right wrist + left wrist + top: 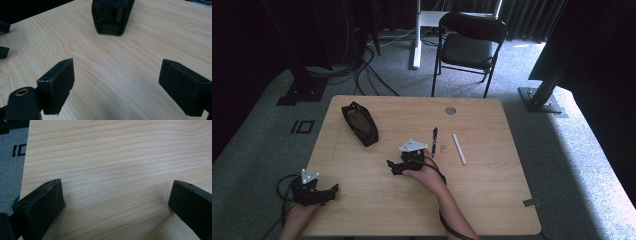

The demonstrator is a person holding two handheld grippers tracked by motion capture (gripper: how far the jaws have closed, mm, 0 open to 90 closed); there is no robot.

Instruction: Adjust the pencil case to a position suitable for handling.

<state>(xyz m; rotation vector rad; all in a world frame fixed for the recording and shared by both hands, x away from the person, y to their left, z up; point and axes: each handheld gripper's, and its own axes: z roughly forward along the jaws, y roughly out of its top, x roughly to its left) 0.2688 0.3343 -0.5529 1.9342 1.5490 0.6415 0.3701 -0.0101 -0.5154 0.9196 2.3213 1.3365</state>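
A black zip pouch (359,124) lies on the left half of the wooden table (377,210). My right gripper (390,165) is held near the table's middle, pointing left toward the pouch, a short way from it. Its jaws stand wide open over bare wood in the right gripper view (117,85), with the pouch's end (112,15) ahead of them. My left gripper (334,189) rests near the front left corner. Its jaws are open over bare wood (117,202), with nothing between them.
A dark blue pen (434,135), a small pale item (444,147) and a white stick (459,148) lie right of centre. A round grommet (450,110) sits near the far edge. A black folding chair (469,45) stands beyond the table. The left gripper's jaw tips (3,37) show at the right gripper view's left edge.
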